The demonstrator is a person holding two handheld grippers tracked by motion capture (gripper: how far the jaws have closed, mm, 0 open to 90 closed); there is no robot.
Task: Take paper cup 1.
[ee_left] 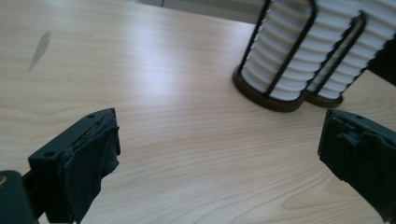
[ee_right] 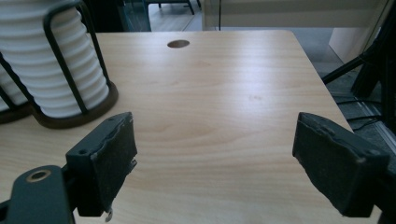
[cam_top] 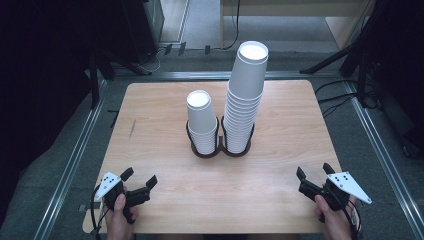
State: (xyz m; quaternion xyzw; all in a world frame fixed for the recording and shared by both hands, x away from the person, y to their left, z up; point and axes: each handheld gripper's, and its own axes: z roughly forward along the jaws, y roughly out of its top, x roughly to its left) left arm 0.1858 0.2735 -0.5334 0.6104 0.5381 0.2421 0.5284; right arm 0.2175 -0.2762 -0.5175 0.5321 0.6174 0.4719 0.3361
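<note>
While both your left claw (cam_top: 138, 178) and right claw (cam_top: 315, 174) gape empty, a careless reach could topple the tall stack of white paper cups (cam_top: 245, 95).

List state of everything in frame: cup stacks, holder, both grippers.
Tall cup stack: upright in the holder's right ring, leaning slightly.
Short cup stack: upright in the left ring.
Cup holder: standing mid-table, both rings filled.
Left gripper: open, empty, held over the near left edge of the table.
Right gripper: open, empty, held over the near right edge.
</note>
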